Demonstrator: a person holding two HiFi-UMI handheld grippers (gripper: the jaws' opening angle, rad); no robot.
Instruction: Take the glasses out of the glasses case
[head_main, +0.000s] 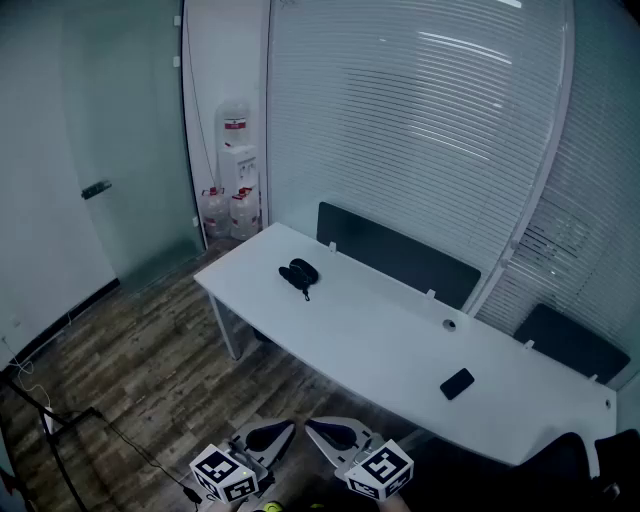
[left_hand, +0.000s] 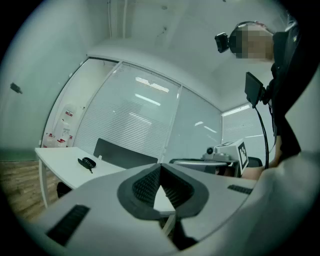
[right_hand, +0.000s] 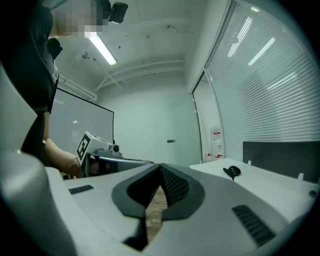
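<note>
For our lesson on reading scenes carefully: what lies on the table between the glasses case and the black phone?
Nothing. In the head view, only bare white table runs from the glasses case to the phone.

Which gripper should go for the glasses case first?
Left, narrowly. The left gripper and right gripper are both shut and empty, short of the table; the glasses case lies toward its left end, slightly nearer the left one.

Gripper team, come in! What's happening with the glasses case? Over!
Left gripper shut, empty. Right gripper same. Glasses case on table, out ahead, untouched. Nothing blocks it.
</note>
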